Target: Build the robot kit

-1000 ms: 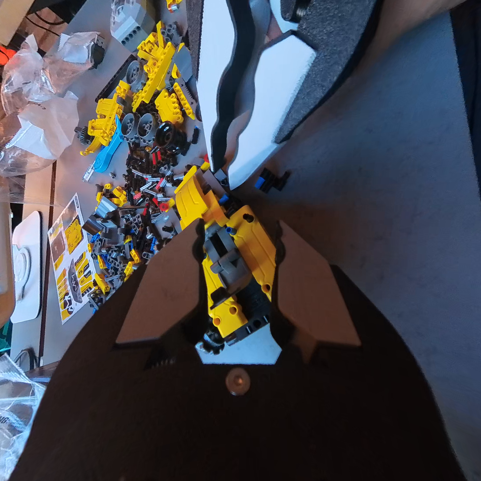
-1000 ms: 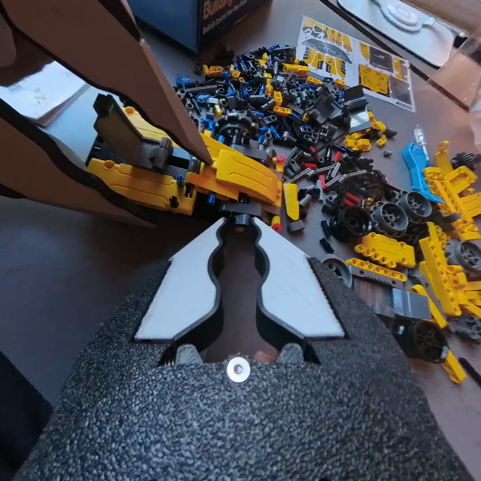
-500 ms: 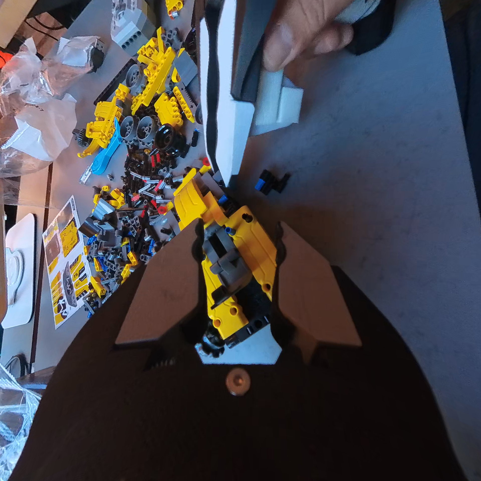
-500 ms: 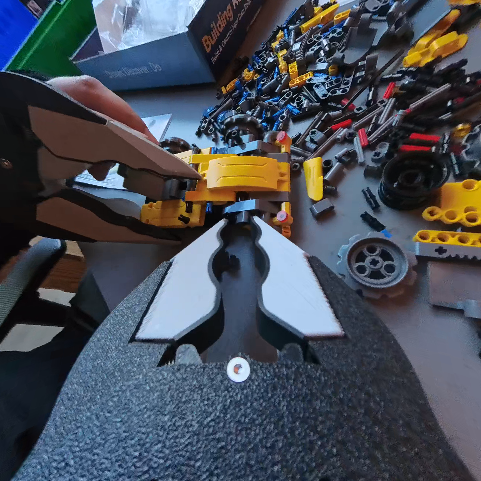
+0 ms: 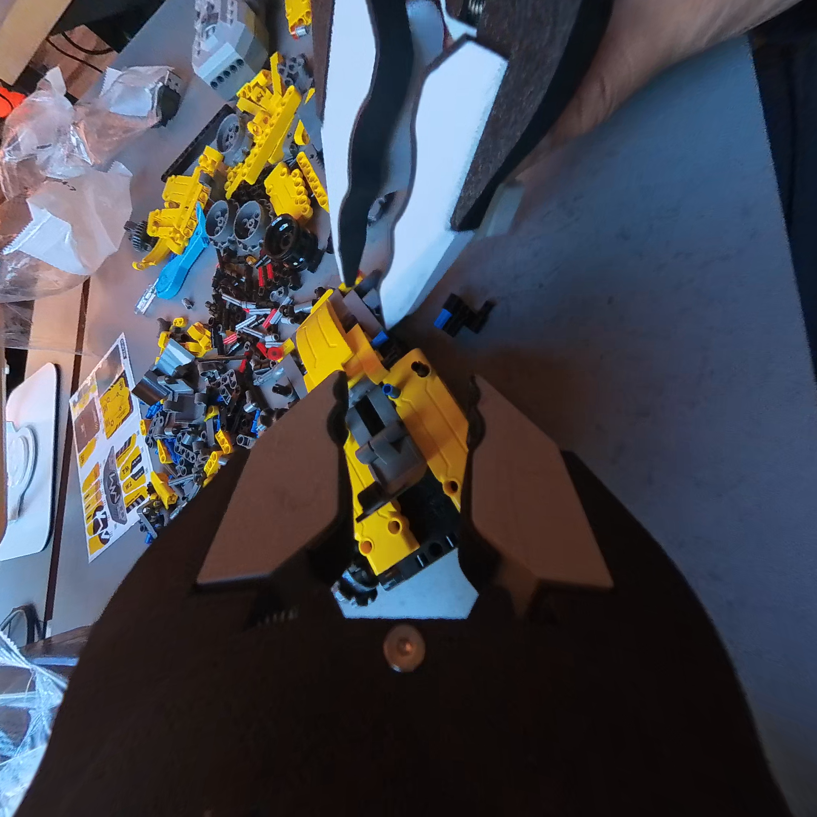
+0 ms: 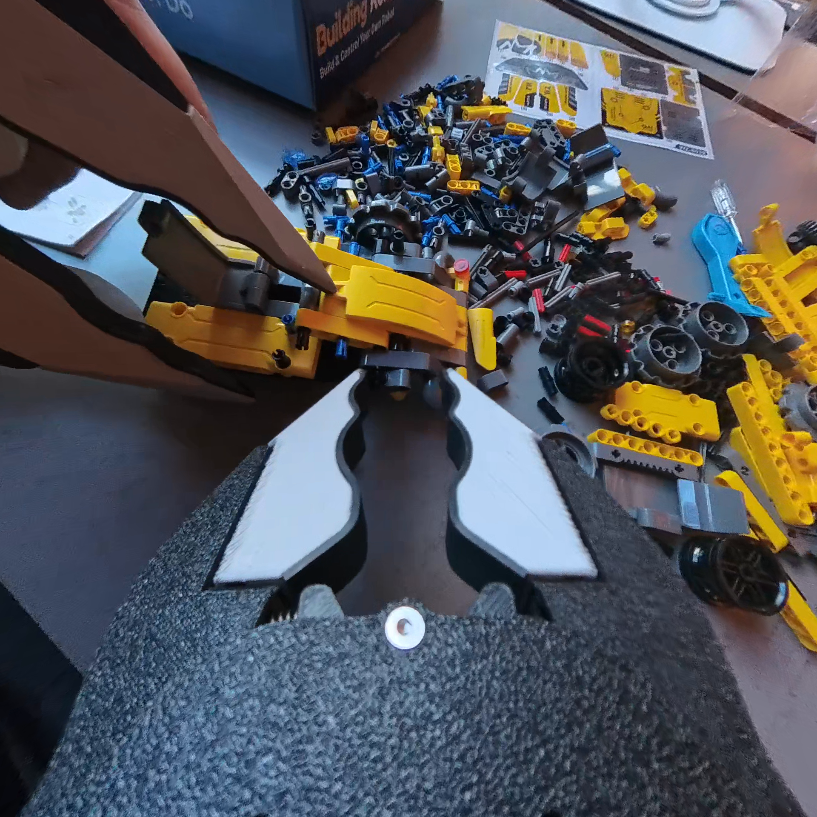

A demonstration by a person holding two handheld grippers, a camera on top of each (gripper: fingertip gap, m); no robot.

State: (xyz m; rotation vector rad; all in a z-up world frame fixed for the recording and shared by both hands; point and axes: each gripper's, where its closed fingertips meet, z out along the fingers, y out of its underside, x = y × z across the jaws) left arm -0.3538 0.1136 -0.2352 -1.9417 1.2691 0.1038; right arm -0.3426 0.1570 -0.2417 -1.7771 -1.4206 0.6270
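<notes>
1. Left claw (image 5: 404, 424): brown fingers clamped from both sides on the rear of a yellow brick-built assembly (image 5: 398, 446), holding it just above the grey desk (image 5: 641, 398); the same claw enters the right wrist view from the upper left (image 6: 247, 309).
2. Right claw (image 6: 402, 380): white fingers narrowed to a small gap, tips set either side of a dark grey stub (image 6: 400, 376) on the underside of the assembly's front end; whether they actually pinch it, I cannot tell.
3. State of the build, as a judgement: the assembly has yellow side panels, a grey hinged block on top and a dark gear at the nose, but no wheels; it looks only partly built.
4. Unused stock: a dense loose pile of small pins and connectors (image 6: 464, 177); grey wheel hubs (image 6: 667, 353); a black tyre (image 6: 592, 367); long yellow beams (image 6: 769, 420); a blue lever tool (image 6: 720, 265).
5. Periphery: sticker sheet (image 6: 601, 84); dark box (image 6: 283, 48); clear plastic bags (image 5: 57, 168).
</notes>
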